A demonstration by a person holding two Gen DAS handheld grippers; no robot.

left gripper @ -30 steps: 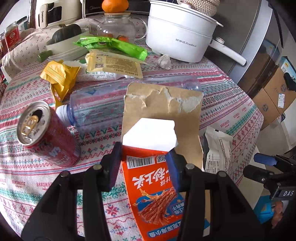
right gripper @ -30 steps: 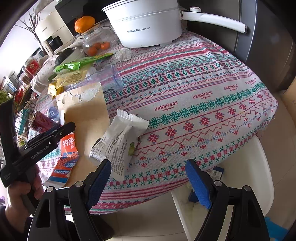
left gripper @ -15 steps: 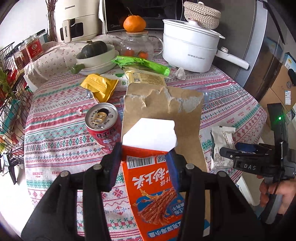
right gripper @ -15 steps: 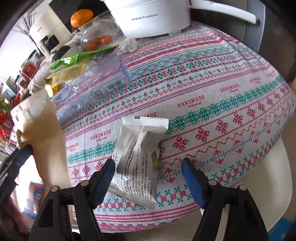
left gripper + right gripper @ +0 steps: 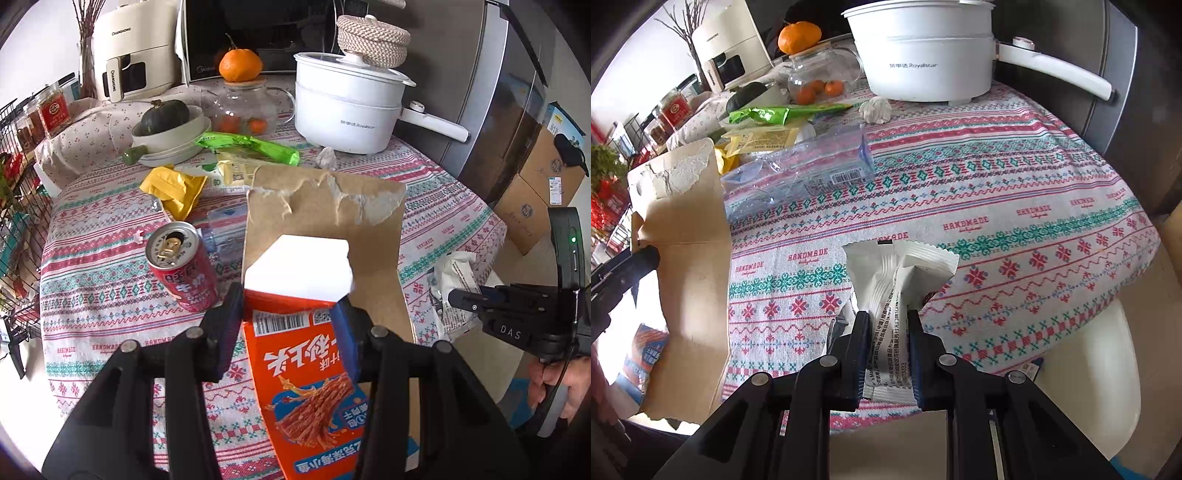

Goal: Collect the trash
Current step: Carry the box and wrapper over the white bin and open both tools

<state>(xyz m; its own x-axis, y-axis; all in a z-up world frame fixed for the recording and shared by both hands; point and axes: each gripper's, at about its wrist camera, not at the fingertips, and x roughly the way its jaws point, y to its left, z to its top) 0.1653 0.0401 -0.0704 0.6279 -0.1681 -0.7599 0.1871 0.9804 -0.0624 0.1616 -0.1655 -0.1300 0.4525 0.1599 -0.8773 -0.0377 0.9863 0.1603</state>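
My left gripper [image 5: 290, 317] is shut on an orange snack packet [image 5: 310, 384] and a torn brown paper bag [image 5: 325, 218] behind it, held above the table. My right gripper [image 5: 886, 325] is shut on a white snack wrapper [image 5: 897, 277] at the table's near edge; the wrapper also shows in the left wrist view [image 5: 452, 273]. The paper bag shows at the left of the right wrist view [image 5: 687, 229]. A red can [image 5: 181, 266] stands upright left of the bag. A clear plastic bottle [image 5: 798, 173] lies on its side.
A yellow wrapper [image 5: 173, 188], a green wrapper [image 5: 251, 144], a beige packet [image 5: 764, 138] and a crumpled tissue [image 5: 875, 109] lie on the patterned tablecloth [image 5: 997, 192]. A white pot [image 5: 347, 110], a glass jar [image 5: 240, 107] and a bowl [image 5: 170, 129] stand at the back. A white chair [image 5: 1086, 373] stands by the table's edge.
My right gripper moved in and closed on the white wrapper. My left gripper drew up and back with the packet and bag, so the can and the back of the table came into view.
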